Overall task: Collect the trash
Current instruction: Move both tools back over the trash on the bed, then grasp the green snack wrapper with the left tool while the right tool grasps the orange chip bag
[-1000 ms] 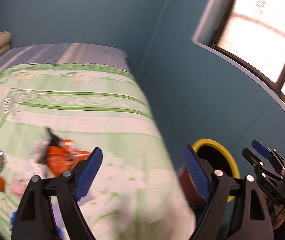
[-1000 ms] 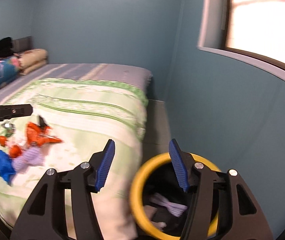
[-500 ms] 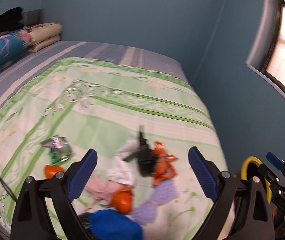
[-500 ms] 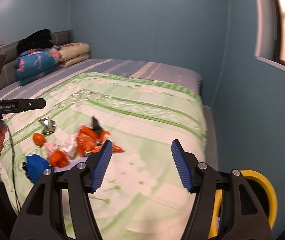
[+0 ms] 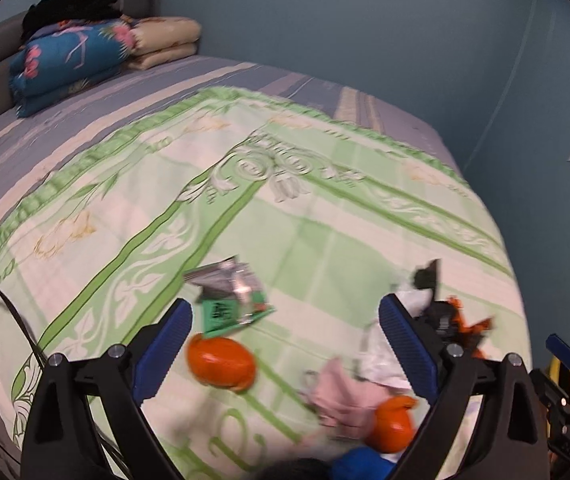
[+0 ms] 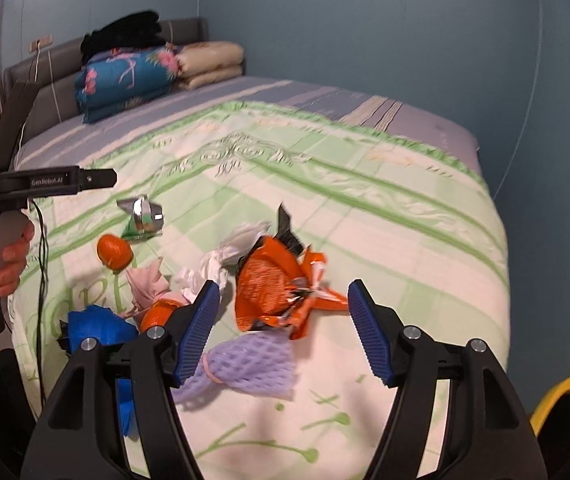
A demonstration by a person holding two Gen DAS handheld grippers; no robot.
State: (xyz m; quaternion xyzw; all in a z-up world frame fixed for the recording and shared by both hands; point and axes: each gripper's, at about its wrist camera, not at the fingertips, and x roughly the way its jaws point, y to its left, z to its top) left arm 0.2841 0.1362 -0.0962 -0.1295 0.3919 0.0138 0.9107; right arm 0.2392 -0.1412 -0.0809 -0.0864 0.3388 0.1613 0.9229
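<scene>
From the left wrist view, the left gripper (image 5: 285,344) hangs over a green-and-cream patterned bedspread (image 5: 325,220); its jaws, which have just been opening, stand wide and released with nothing pressed between the ribbed blue pads. Near the left pad, at about 10 o'clock from the gap, lies a crumpled green-and-silver foil wrapper (image 5: 231,298), its long axis running from 11 to 5 o'clock. Just below it sits a smooth, glossy orange ball (image 5: 221,362), roundish, touching the wrapper's lower edge. Toward 4 o'clock a soft pink cloth wad (image 5: 345,394) rests against a second orange ball (image 5: 391,424), with white crumpled paper (image 5: 381,356) just above them – partly hidden by the right pad. At 3 o'clock a black-and-orange torn bag (image 5: 451,320) pokes past that pad, blurred. At the far right edge the right gripper's blue tip (image 5: 563,356) shows. From the right wrist view, the right gripper (image 6: 283,328) hovers above the same heap, its jaws having just been opening, unclenched and grasping nothing. Between the pads and slightly above lies the orange crinkled plastic bag (image 6: 269,288), long axis from 11 to 5 o'clock, black lining showing at its top. Below it, toward 7 o'clock, a lilac foam net sleeve (image 6: 245,364) lies nearly level, pinched at its left end. A blue crumpled wad (image 6: 93,328) sits at 9 o'clock, and a yellow-rimmed bin (image 6: 565,396) stands off the bed at 4 o'clock – well apart from the heap.
</scene>
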